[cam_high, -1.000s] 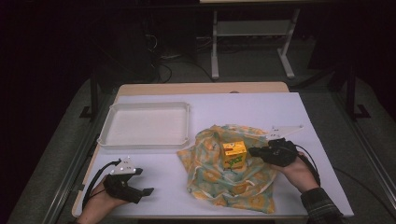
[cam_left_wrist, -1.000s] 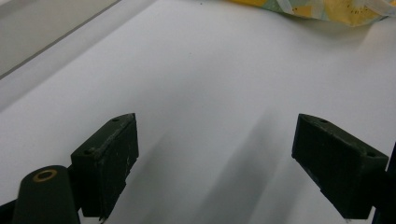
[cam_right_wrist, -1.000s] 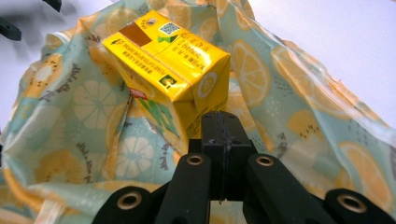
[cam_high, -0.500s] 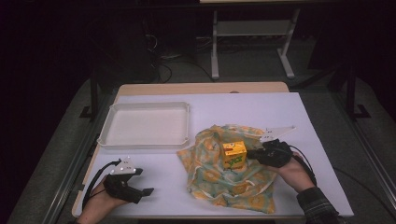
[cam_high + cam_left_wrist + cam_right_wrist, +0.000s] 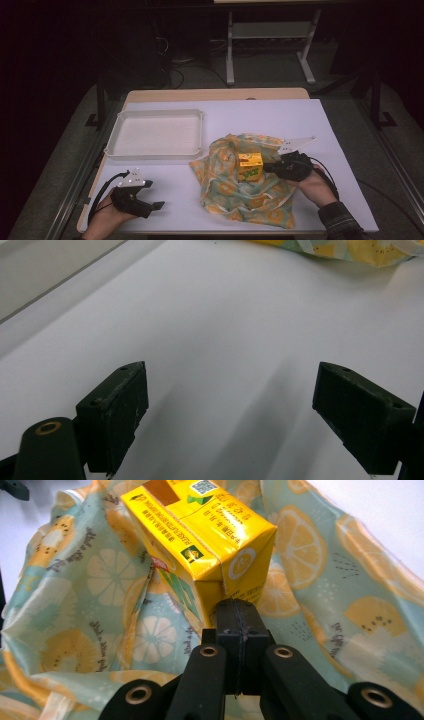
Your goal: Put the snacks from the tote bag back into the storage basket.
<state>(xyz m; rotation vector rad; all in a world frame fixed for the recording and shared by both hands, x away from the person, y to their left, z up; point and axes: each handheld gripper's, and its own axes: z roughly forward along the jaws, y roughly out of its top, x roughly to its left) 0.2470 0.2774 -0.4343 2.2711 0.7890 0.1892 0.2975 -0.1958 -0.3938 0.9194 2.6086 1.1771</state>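
Observation:
A yellow drink carton [image 5: 250, 166] [image 5: 200, 535] stands on a crumpled cloth [image 5: 235, 195] [image 5: 90, 605] printed with lemons and kiwis, right of the table's middle. My right gripper [image 5: 267, 167] [image 5: 237, 610] lies on the cloth just right of the carton. Its jaws are shut together with nothing seen between them, and their tip touches the carton's lower corner. My left gripper [image 5: 157, 205] [image 5: 230, 410] rests near the front left of the table, open, with bare white surface between its jaws. An edge of the cloth [image 5: 350, 250] shows ahead of it.
A shallow white tray [image 5: 155, 152] sits at the back left of the white table [image 5: 265, 120], close to the cloth's left corner. Beyond the table stand a dark floor, cables and a metal stand [image 5: 270, 35].
My right hand has turned a little, so its grey plate now shows above the gripper. The carton, the cloth and my left gripper have kept still.

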